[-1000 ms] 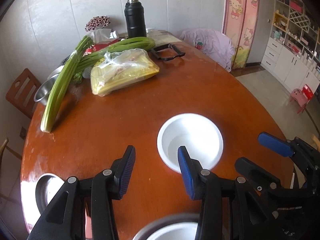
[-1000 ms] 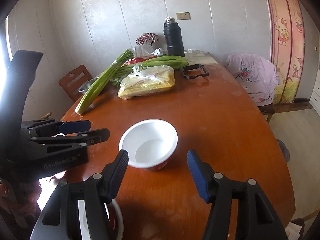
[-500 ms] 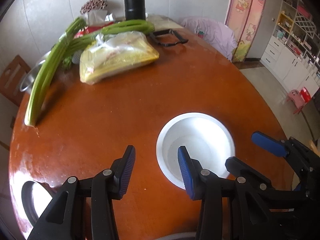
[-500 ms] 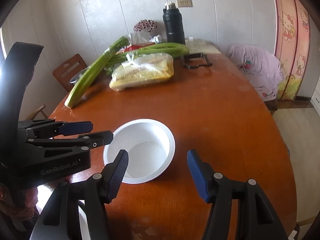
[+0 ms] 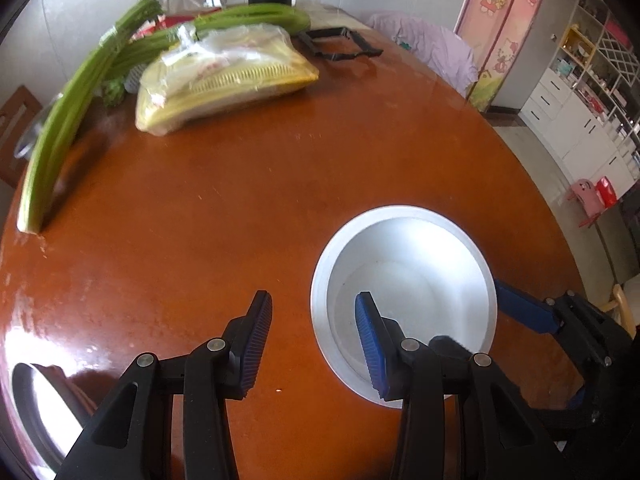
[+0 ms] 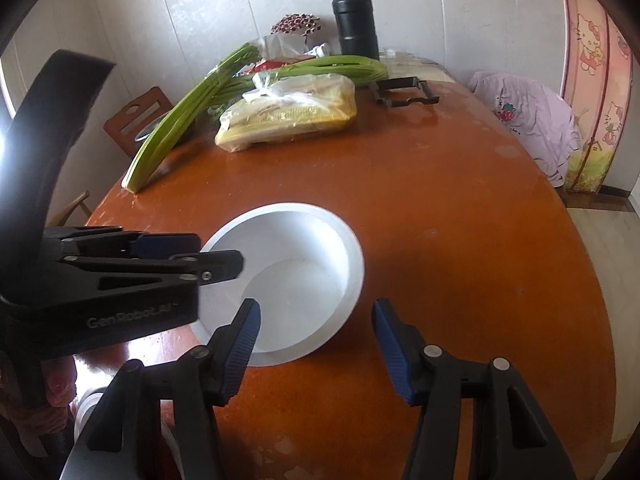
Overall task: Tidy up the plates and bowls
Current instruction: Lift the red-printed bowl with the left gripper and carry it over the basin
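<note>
Glossy reddish-brown wooden counter fills both views, white panelled wall behind.

Left gripper: jaws spread wide, holding nothing. Its right finger hangs over the near-left part of the round white plastic bowl; the left finger is over bare wood beside the rim. Whether that finger touches the bowl, cannot tell.

Right gripper: jaws also apart, empty. Its left finger overlaps the bowl's near rim; the right finger is over the counter, clear of the bowl. From the right wrist view the left gripper comes in from the left, tips over the bowl's left edge.

Bowl sits upright on the counter, between the two grippers, nothing visible inside.

Near-left counter edge: another round dish, only partly in view.

Further back: long green celery bunch, clear plastic bag with yellow contents, black rectangular frame, all well apart from the bowl. At the wall: tall black thermos flask. Lilac cloth-covered chair to the right.
</note>
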The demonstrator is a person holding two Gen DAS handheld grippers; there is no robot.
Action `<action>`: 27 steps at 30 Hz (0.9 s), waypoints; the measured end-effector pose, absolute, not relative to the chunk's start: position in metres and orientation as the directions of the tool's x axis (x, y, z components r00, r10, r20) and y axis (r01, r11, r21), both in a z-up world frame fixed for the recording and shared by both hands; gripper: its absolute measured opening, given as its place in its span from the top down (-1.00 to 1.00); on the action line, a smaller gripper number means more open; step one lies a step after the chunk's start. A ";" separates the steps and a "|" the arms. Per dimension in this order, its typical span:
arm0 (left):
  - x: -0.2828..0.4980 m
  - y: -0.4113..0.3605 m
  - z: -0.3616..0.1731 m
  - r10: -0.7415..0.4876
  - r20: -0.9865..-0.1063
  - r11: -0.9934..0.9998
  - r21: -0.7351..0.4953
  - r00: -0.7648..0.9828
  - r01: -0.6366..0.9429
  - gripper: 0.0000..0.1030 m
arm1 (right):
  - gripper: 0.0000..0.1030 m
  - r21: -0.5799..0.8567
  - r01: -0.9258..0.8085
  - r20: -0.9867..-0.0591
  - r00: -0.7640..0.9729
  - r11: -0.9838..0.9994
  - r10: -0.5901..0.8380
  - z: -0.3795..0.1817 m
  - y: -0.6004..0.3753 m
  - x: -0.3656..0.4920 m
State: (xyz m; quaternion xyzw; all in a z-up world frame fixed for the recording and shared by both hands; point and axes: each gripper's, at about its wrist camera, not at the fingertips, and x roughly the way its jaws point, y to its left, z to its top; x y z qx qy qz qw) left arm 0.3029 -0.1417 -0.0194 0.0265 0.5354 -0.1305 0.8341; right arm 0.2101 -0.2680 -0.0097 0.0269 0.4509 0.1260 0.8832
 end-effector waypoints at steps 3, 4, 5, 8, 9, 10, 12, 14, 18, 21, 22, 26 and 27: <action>0.305 -0.144 -0.025 -0.202 -0.907 0.960 -0.108 0.370 0.259 0.30 | -0.08 0.175 -0.218 -0.790 0.551 0.960 0.268 -0.013 -0.262 0.211; 0.305 -0.145 -0.026 -0.214 -0.908 0.956 -0.119 0.361 0.266 0.33 | -0.07 0.178 -0.219 -0.790 0.550 0.959 0.272 -0.013 -0.260 0.211; 0.305 -0.147 -0.027 -0.227 -0.908 0.952 -0.130 0.352 0.277 0.41 | -0.07 0.178 -0.226 -0.788 0.550 0.958 0.276 -0.013 -0.258 0.211; 0.303 -0.150 -0.025 -0.234 -0.906 0.947 -0.129 0.353 0.296 0.52 | -0.05 0.163 -0.230 -0.789 0.554 0.959 0.267 -0.012 -0.253 0.210; 0.303 -0.150 -0.025 -0.234 -0.905 0.946 -0.128 0.356 0.296 0.52 | -0.05 0.157 -0.230 -0.789 0.556 0.960 0.263 -0.012 -0.252 0.209; 0.302 -0.150 -0.025 -0.237 -0.905 0.946 -0.132 0.354 0.296 0.52 | -0.05 0.158 -0.229 -0.788 0.557 0.961 0.262 -0.011 -0.252 0.209; 0.300 -0.148 -0.022 -0.244 -0.902 0.945 -0.139 0.356 0.296 0.52 | -0.05 0.164 -0.226 -0.785 0.560 0.960 0.266 -0.010 -0.253 0.208; 0.297 -0.148 -0.018 -0.243 -0.897 0.944 -0.133 0.368 0.302 0.52 | -0.05 0.165 -0.224 -0.779 0.567 0.961 0.266 -0.007 -0.253 0.205; 0.287 -0.143 -0.005 -0.252 -0.886 0.943 -0.134 0.390 0.304 0.51 | -0.05 0.173 -0.223 -0.768 0.579 0.959 0.274 0.002 -0.252 0.199; 0.275 -0.138 0.006 -0.258 -0.874 0.944 -0.137 0.411 0.301 0.50 | -0.05 0.168 -0.232 -0.757 0.592 0.958 0.276 0.012 -0.248 0.189; 0.270 -0.135 0.010 -0.261 -0.869 0.944 -0.138 0.420 0.301 0.50 | -0.05 0.166 -0.235 -0.754 0.596 0.958 0.277 0.014 -0.246 0.187; 0.255 -0.125 0.027 -0.270 -0.848 0.943 -0.138 0.456 0.302 0.48 | -0.05 0.152 -0.251 -0.732 0.621 0.956 0.280 0.029 -0.237 0.173; 0.250 -0.122 0.030 -0.271 -0.843 0.944 -0.138 0.464 0.301 0.47 | -0.05 0.151 -0.255 -0.727 0.626 0.955 0.282 0.032 -0.235 0.169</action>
